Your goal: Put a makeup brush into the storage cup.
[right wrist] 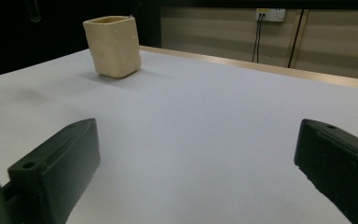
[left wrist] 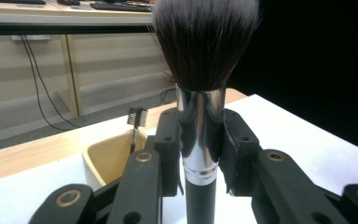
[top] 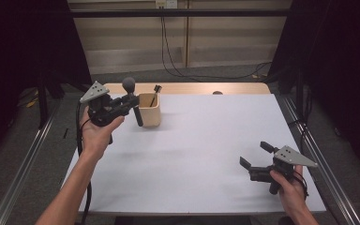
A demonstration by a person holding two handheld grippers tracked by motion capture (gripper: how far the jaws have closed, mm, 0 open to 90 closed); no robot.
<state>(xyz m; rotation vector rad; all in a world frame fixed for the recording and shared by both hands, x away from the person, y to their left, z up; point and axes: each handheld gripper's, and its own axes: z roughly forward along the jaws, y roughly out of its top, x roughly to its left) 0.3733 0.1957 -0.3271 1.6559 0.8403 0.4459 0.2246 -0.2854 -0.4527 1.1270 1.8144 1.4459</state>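
A: Two claws in play. Left claw (top: pixel 132 104) is up at the far left of the surface (top: pixel 197 154), carried in the person's left hand (top: pixel 98 129), well above the white sheet.

B: Grasping what?

A: A makeup brush (top: pixel 133 101). In the left gripper view the jaws are clamped on its shiny metal ferrule, one pad on each side, pressing. The dark bristle head (left wrist: pixel 205 42) stands up above the jaws, and the black handle (left wrist: pixel 200 200) runs down below them. Brush roughly upright, slightly tilted in the high view, head at the top.

B: Where is it against the holder?

A: Just left of the cream holder (top: pixel 150 110), handle end hanging beside the holder's near left corner. Whether handle and holder touch, cannot tell. The brush is outside the holder, off the surface.

B: Anything in the holder?

A: One small tool with a black comb-like head (left wrist: pixel 136 115), leaning inside it, stem down in the cup. The holder stands upright near the far left corner of the white sheet, close to the bare wooden strip (top: pixel 243 88) along the far edge.

B: Right claw?

A: Right claw (top: pixel 258 154) sits low at the near right, in the right hand (top: pixel 288 185), close over the surface. Jaws spread wide, released. In the right gripper view, bare white sheet lies between them, holder (right wrist: pixel 114 45) far off at upper left. Well apart from the left claw.
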